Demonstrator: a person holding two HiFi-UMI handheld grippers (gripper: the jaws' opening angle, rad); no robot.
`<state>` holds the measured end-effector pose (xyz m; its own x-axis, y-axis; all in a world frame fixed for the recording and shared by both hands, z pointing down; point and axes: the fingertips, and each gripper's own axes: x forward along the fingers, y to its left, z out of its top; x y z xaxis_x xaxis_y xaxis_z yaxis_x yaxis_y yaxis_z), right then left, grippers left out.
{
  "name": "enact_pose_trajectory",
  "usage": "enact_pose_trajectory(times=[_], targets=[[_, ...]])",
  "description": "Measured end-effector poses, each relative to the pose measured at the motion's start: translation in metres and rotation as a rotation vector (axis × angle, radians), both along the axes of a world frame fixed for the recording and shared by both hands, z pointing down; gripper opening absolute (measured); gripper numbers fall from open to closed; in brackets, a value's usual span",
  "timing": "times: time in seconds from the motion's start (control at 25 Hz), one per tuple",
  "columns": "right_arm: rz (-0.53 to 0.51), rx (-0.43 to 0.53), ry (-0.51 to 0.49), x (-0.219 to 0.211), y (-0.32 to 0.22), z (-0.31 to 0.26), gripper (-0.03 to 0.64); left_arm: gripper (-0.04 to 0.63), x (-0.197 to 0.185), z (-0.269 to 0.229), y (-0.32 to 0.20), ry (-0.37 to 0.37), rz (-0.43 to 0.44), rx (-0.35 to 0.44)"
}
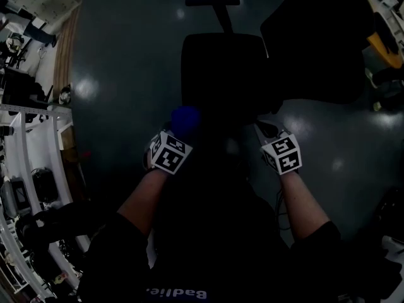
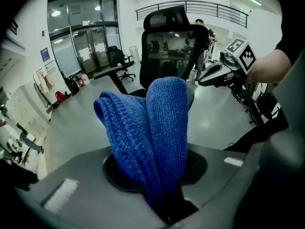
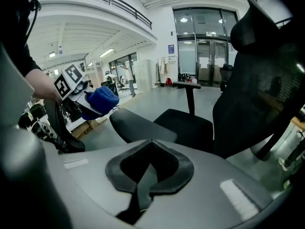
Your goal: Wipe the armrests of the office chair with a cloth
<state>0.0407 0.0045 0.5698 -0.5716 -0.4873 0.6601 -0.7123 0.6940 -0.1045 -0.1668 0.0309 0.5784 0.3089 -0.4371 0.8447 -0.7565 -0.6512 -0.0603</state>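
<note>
Glossy grey floor point(image 2: 76, 123), white walls point(image 2: 127, 30) — tall glass doors point(image 3: 205, 56), a railed balcony point(image 2: 214, 8) overhead.

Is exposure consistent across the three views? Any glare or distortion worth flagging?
Head view: badly underexposed, the office chair barely separates from the floor, which carries glare spots. Left gripper view: bright, blue cloth sharp, fisheye bending at edges. Right gripper view: equally bright, same bending.

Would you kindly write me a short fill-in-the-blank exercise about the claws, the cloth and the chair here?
The left claw is shut on a ___ cloth.
The right claw is shut and holds ___.
The office chair before them is ___ in colour.
Missing words: blue; nothing; black.
</note>
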Motion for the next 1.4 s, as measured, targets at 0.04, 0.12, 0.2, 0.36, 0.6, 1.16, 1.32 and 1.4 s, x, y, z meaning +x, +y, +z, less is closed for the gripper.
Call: enact_pose_trajectory(times=[0.04, 0.12, 0.2, 0.36, 0.6, 1.16, 1.32, 1.4], targets=[[-0.007, -0.012, -0.015, 0.002, -0.004, 0.004, 0.003, 0.138, 0.003, 0.003, -0.002, -0.008, -0.011, -0.009], [-0.025, -0.037, -0.043, 0.005, -0.01, 0.012, 0.004, 0.138, 0.008, 0.006, -0.003, -0.018, -0.036, -0.023], [-0.045, -0.063, -0.07, 0.003, -0.012, 0.019, 0.004, 0.138, 0.01, 0.009, -0.002, -0.029, -0.057, -0.035], [-0.097, -0.089, -0.101, -0.006, -0.013, 0.027, 0.005, 0.138, 0.009, 0.013, 0.0, -0.067, -0.093, -0.052], [-0.143, -0.091, -0.169, -0.015, -0.01, 0.026, 0.005, 0.138, 0.006, 0.013, 0.002, -0.128, -0.129, -0.073], [-0.204, -0.095, -0.206, -0.028, -0.006, 0.021, 0.005, 0.138, 0.072, 0.012, 0.007, -0.162, -0.087, -0.101], [-0.215, -0.097, -0.219, -0.031, -0.006, 0.019, 0.004, 0.138, 0.112, 0.01, 0.003, -0.126, -0.036, -0.111], [-0.224, -0.101, -0.221, -0.033, -0.004, 0.02, 0.003, 0.138, 0.132, 0.01, 0.0, -0.079, -0.028, -0.119]])
